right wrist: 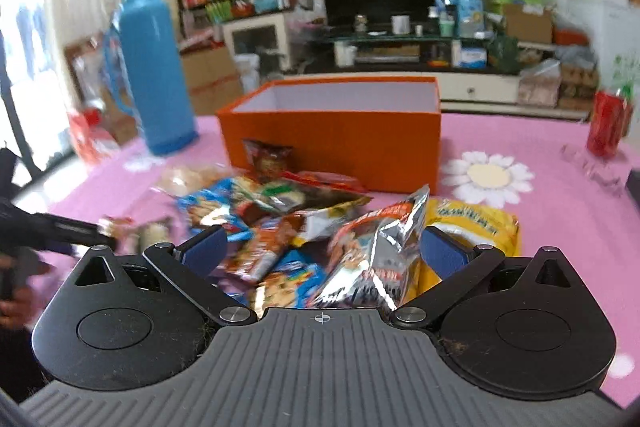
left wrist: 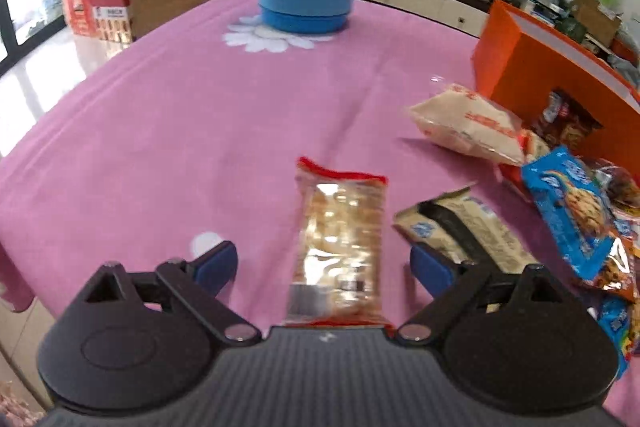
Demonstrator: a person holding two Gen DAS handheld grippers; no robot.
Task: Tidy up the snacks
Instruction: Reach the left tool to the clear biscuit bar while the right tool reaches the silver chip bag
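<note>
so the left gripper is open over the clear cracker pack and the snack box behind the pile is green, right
Not quite: the box is orange, not green, as the right wrist view shows. The rest holds: the left gripper is open over the clear cracker pack.

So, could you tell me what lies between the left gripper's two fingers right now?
In the left wrist view, a clear-wrapped cracker pack lies on the pink cloth between the open left gripper fingers, untouched.

Print on the snack packets (right wrist: 304, 227) is too blurred to read.
</note>
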